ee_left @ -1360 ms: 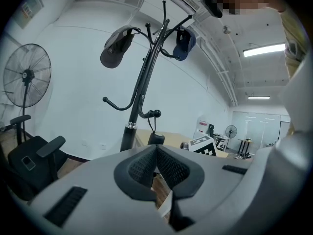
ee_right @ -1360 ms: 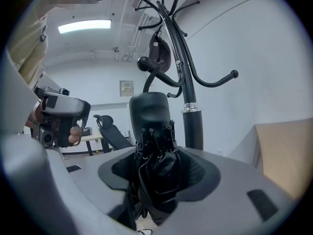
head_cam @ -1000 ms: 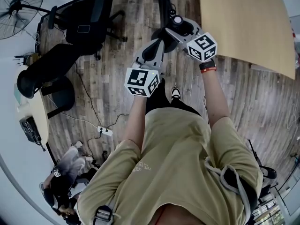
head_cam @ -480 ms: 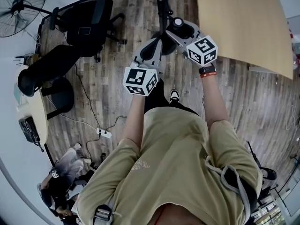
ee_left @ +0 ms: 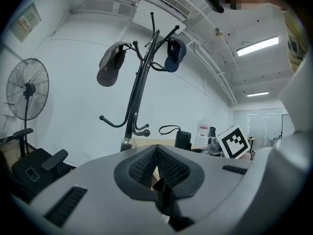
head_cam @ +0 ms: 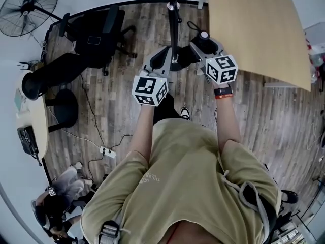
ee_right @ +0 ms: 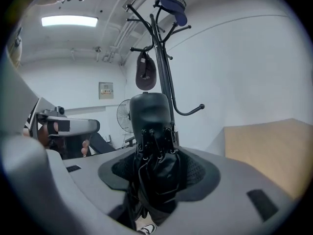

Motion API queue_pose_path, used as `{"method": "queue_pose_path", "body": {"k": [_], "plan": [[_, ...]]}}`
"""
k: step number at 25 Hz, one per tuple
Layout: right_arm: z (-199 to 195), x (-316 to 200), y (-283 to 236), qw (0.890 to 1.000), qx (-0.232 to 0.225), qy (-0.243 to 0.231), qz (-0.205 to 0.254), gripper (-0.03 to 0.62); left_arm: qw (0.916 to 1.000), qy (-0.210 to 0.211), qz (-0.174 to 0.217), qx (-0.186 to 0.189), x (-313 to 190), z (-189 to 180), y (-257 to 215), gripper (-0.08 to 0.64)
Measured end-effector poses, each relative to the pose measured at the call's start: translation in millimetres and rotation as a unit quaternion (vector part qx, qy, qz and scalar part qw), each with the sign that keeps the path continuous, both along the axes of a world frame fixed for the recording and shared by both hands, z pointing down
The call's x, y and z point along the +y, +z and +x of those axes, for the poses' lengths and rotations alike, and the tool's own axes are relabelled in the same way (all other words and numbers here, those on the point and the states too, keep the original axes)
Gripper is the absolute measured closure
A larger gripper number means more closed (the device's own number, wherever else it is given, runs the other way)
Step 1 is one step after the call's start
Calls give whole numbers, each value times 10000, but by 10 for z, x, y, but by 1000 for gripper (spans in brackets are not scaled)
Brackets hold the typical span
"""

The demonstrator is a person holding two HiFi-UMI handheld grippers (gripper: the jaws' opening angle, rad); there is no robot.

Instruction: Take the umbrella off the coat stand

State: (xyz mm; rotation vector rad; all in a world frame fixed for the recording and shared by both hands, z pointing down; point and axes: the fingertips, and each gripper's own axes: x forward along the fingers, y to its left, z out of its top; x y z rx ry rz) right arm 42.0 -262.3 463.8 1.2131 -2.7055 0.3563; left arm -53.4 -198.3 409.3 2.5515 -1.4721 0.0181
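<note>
Right gripper view: right tongs (ee_right: 156, 160) pinch the umbrella (ee_right: 149, 114) beside the coat stand (ee_right: 165, 62); left tongs (ee_left: 155, 154) pressed together.

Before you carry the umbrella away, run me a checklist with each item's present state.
1. Right gripper shut on the umbrella: ok.
2. Umbrella's strap free of the coat stand hooks: ok, a gap shows in the left gripper view.
3. Left gripper shut, off the umbrella: ok.
4. Grey cap and blue cap hanging on the stand: ok.
5. Umbrella's lower end clear of the pole: cannot tell.
</note>
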Motion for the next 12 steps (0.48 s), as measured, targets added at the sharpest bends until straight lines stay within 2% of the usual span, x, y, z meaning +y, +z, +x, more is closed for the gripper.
{"method": "queue_pose_path", "body": {"k": [7, 12], "plan": [[485, 340, -286, 9970, 93, 759, 137, 350, 9995, -259, 172, -72, 260, 92, -197, 537], [668, 567, -477, 9951, 13, 966, 199, 350, 9984, -493, 232, -127, 409, 100, -303, 537]]}}
